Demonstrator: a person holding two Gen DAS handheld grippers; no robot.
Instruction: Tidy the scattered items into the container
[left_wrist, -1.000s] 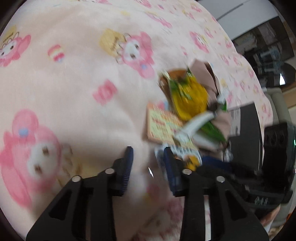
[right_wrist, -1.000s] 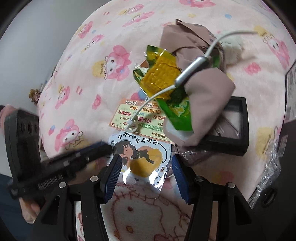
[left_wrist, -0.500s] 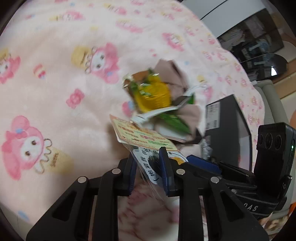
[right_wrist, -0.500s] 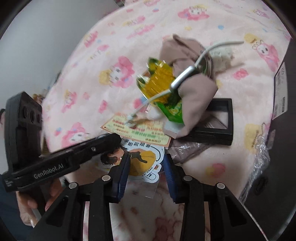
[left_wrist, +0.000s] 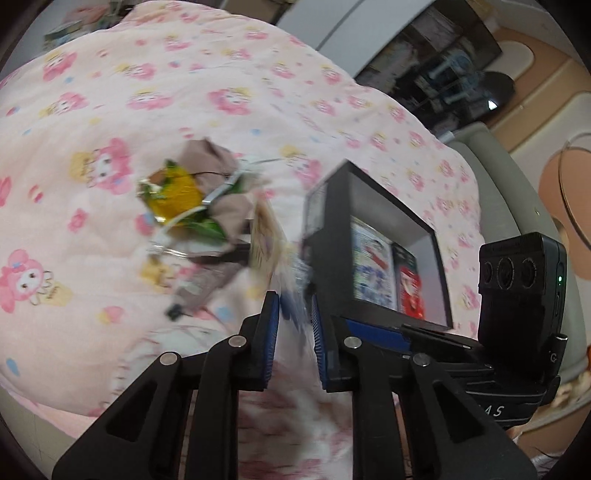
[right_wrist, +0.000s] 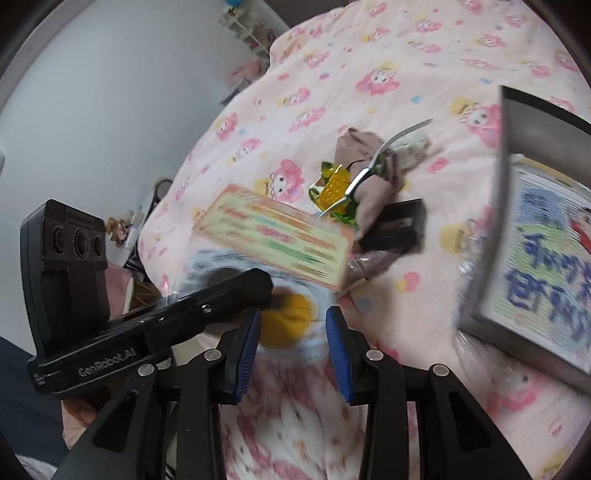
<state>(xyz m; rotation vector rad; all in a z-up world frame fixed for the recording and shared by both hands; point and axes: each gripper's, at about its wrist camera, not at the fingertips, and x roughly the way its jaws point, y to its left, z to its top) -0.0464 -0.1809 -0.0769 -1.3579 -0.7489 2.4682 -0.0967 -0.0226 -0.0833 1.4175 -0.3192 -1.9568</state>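
Observation:
My left gripper (left_wrist: 293, 325) is closing on a clear sleeve (left_wrist: 291, 295) that holds a round sticker (right_wrist: 288, 321) with a yellow middle. An orange-edged card (right_wrist: 273, 236) rises with the sleeve above the pink blanket (left_wrist: 110, 110). My right gripper (right_wrist: 293, 332) has its pads on either side of the same sticker. The left gripper's finger (right_wrist: 221, 295) lies across the sleeve from the left. The black box (left_wrist: 369, 236) stands tilted at the right with printed cards inside. It is also large at the right edge as the black box (right_wrist: 517, 221).
A pile stays on the blanket: a yellow-green snack packet (right_wrist: 332, 184), brown cloth (right_wrist: 365, 192), a white cable (right_wrist: 391, 144) and a small black frame (right_wrist: 395, 225). A grey wall (right_wrist: 110, 92) rises behind the bed's left edge. Shelves (left_wrist: 454, 81) stand beyond the bed.
Both grippers narrowed around the sticker sleeve and rose with it. The orange card came up off the blanket too. The black box now looms closer at the right.

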